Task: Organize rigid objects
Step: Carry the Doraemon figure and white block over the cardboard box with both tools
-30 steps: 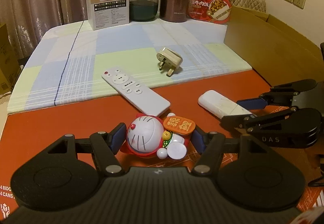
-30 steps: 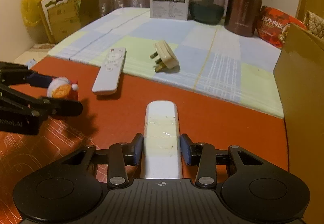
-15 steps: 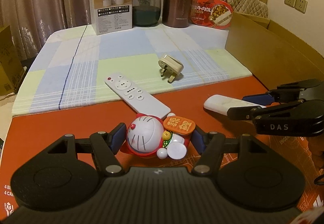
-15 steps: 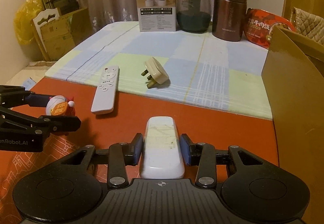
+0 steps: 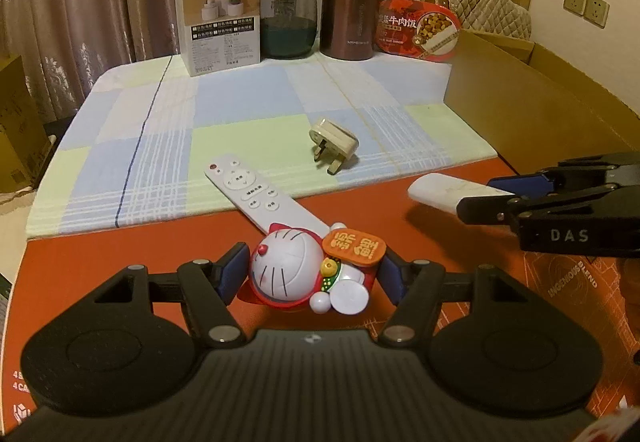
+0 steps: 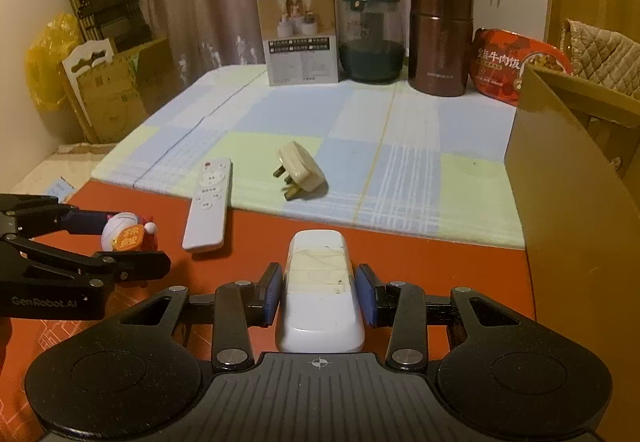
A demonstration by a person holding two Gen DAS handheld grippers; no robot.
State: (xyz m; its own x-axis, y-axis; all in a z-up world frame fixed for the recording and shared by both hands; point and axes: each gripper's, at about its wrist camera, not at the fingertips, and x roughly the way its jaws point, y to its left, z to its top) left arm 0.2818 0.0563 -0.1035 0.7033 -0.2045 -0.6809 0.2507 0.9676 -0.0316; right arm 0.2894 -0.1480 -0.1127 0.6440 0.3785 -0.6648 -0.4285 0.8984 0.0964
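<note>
My left gripper [image 5: 310, 276] is shut on a Doraemon toy [image 5: 304, 274] with an orange sign and holds it above the red mat [image 5: 120, 254]. It also shows in the right wrist view [image 6: 124, 234]. My right gripper [image 6: 320, 296] is shut on a white oblong device [image 6: 320, 298], lifted above the mat; it shows at the right in the left wrist view [image 5: 444, 192]. A white remote [image 5: 256, 198] lies across the edge between mat and checked cloth. A cream plug adapter [image 5: 334, 144] lies on the cloth.
At the back stand a white box [image 5: 218, 28], a dark glass jar [image 5: 288, 16], a brown flask [image 5: 352, 10] and a red food pack [image 5: 418, 30]. An open cardboard box [image 5: 532, 114] stands at the right. Cartons [image 6: 108, 94] stand at the far left.
Both grippers have risen and drawn back with their objects. The white device has come off the mat, and the table looks farther away.
</note>
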